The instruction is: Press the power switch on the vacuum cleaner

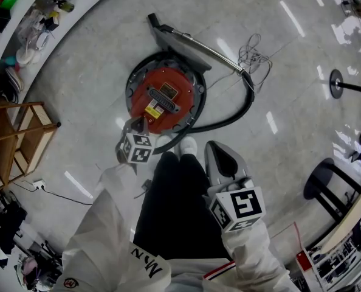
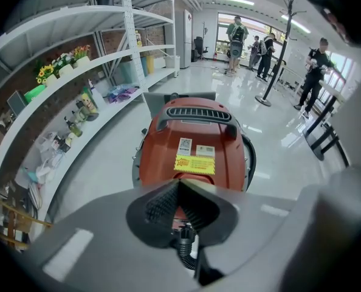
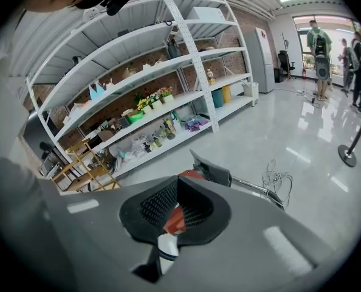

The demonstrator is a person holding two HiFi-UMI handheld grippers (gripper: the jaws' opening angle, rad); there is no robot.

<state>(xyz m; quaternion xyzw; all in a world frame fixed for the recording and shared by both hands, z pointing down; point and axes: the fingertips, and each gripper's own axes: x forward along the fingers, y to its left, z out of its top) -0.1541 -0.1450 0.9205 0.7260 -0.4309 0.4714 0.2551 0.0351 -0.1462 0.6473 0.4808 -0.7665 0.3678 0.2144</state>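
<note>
**Task item.** The vacuum cleaner (image 1: 162, 99), a round red canister with a black rim, is sitting on the polished floor (image 1: 95, 72) directly in front of the person's white shoes (image 1: 188, 145). A black hose (image 1: 247, 107) is curving out from the canister's right side to a metal wand (image 1: 214, 50). The wand is ending in a grey floor nozzle (image 1: 168, 35), which is lying beyond the canister. A loose cord coil (image 1: 254, 56) is lying beside the wand.

**Left tool.** The left tool (image 1: 134, 125) is pointing down at the near edge of the canister. In the left gripper view its jaws are sitting closed tip to tip and gripping nothing. The red top, with a yellow label (image 2: 194, 164) and a black carry handle (image 2: 195, 123), is filling the view just past the tips. Whether the tips are touching the casing cannot be determined, and the power switch cannot be picked out.

**Right tool.** The right tool (image 1: 212, 148) is hanging to the right of the shoes, apart from the canister. Its jaws are likewise meeting at the tips and carrying nothing.

**Surroundings.** White shelving (image 3: 168, 78) is running along the wall on the person's left, with a wooden rack (image 1: 16, 135) standing by it.
</note>
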